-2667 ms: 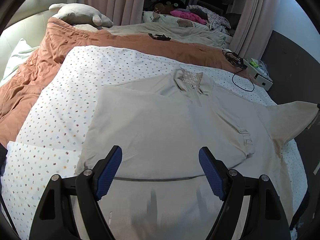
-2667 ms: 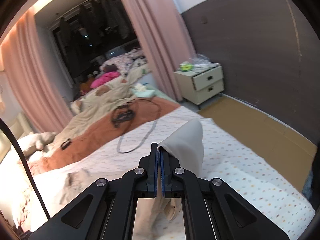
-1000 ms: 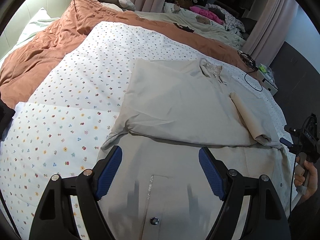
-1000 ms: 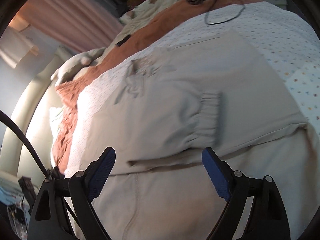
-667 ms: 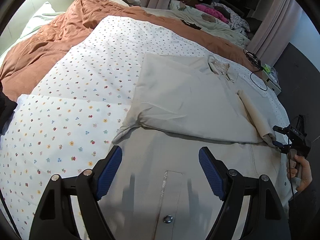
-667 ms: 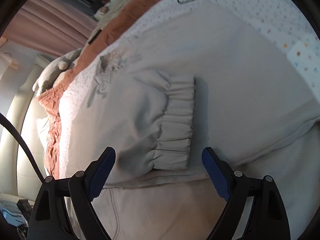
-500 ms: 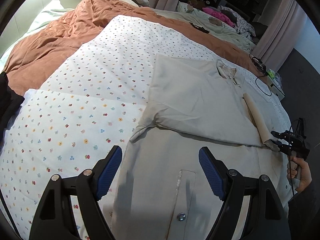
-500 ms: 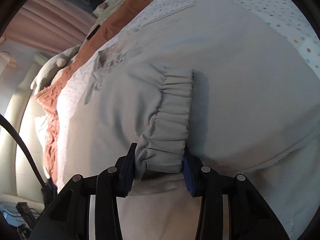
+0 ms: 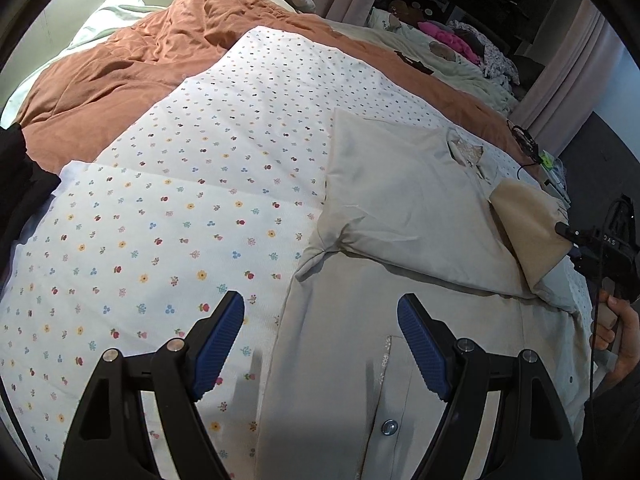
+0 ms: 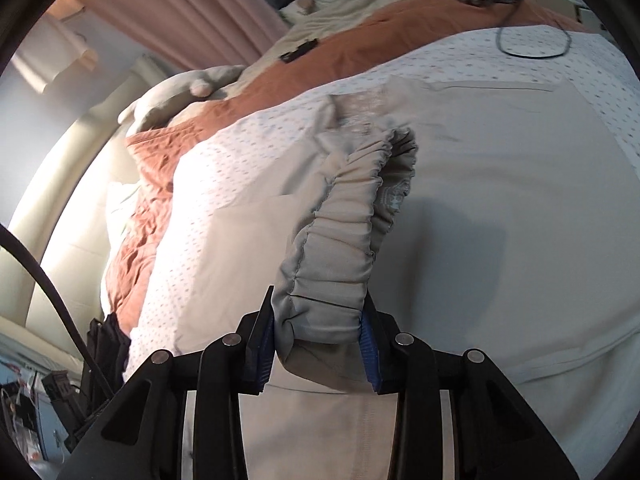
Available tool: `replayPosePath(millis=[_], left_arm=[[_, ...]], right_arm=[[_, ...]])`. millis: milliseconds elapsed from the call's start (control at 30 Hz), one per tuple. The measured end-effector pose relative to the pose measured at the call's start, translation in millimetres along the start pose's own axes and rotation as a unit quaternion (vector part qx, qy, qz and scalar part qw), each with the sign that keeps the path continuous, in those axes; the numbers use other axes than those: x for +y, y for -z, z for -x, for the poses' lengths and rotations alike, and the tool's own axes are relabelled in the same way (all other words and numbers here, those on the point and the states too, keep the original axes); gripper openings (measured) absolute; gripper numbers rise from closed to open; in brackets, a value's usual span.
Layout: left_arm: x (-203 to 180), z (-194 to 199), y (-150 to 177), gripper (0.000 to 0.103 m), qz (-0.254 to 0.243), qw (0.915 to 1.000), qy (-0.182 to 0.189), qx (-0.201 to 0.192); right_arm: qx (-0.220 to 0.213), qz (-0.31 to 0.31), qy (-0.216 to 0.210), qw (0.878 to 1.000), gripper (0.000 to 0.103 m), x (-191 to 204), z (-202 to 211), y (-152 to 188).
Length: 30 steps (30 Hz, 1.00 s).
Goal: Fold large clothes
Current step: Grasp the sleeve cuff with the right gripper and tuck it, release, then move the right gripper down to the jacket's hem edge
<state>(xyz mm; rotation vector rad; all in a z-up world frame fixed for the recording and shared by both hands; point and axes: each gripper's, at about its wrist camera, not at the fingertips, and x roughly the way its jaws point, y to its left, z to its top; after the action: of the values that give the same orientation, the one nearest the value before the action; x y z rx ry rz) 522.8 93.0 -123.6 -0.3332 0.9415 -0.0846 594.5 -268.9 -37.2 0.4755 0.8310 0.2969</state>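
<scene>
Left wrist view first: the left gripper [image 9: 320, 344] hangs with its jaws spread wide and nothing between them, right over the jacket's [image 9: 400, 216] left edge, where the beige cloth meets the dotted sheet [image 9: 180, 200]. That edge runs up from between the fingers to a bunched corner. The jacket lies flat on the bed, one side already folded over the body, with a snap button [image 9: 389, 426] showing near the bottom. Loads of bare sheet to the left for moving; farther up there's a rust blanket [image 9: 140, 52]. Over on the right edge of the frame, a hand [image 9: 618, 340] holds the right gripper [image 9: 568, 236], which has the sleeve [image 9: 528, 224] lifted off the jacket.

Right wrist view: the right gripper [image 10: 318, 338] is clamped on the sleeve's gathered cuff [image 10: 336, 256], pads pressing both sides, and the cuff stands up in an arch above the jacket [image 10: 520, 200]. Flat beige cloth fills the right side, open sheet [image 10: 240, 140] and blanket [image 10: 360, 44] beyond, and a cable [image 10: 532, 46] loops at the far edge.
</scene>
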Motion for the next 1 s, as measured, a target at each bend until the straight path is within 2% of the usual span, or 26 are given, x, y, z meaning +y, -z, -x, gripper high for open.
replayPosePath(millis=[100, 200, 233, 300, 400, 533, 800, 1000], left_arm=[[9.8, 4.9, 2.8, 0.08, 0.005, 1.0, -0.006, -0.001], [21.7, 10.5, 5.6, 0.08, 0.011, 0.9999, -0.013, 0.0], [25.9, 13.1, 6.8, 0.08, 0.014, 0.9998, -0.016, -0.001], [33.6, 17.7, 9.1, 0.08, 0.019, 0.9996, -0.019, -0.001], [40.2, 24.3, 14.2, 0.08, 0.027, 0.9994, -0.021, -0.002], [43.5, 31.2, 25.1, 0.08, 0.028, 0.9994, -0.019, 0.0], [39.3, 46.6, 52.9, 0.08, 0.02, 0.9998, -0.007, 0.002], [41.7, 51.6, 76.7, 0.08, 0.027, 0.9996, 0.003, 0.007]], right_arm=[[0.021, 0.012, -0.019, 1.0, 0.04, 16.0, -22.9, 0.1], [0.047, 0.026, -0.04, 0.998, 0.051, 33.2, -52.4, 4.4], [0.051, 0.028, -0.043, 0.997, 0.061, 37.1, -58.2, 5.9], [0.051, 0.033, -0.042, 0.997, 0.07, 36.8, -62.3, 7.5], [0.056, 0.024, -0.041, 0.997, 0.07, 31.1, -62.5, 9.8], [0.052, 0.039, -0.009, 0.998, 0.07, 14.1, -30.4, 18.8], [0.035, 0.037, 0.029, 0.998, 0.07, -28.0, 37.7, 41.7], [0.013, 0.02, 0.051, 0.998, 0.07, -64.6, 108.4, 69.8]])
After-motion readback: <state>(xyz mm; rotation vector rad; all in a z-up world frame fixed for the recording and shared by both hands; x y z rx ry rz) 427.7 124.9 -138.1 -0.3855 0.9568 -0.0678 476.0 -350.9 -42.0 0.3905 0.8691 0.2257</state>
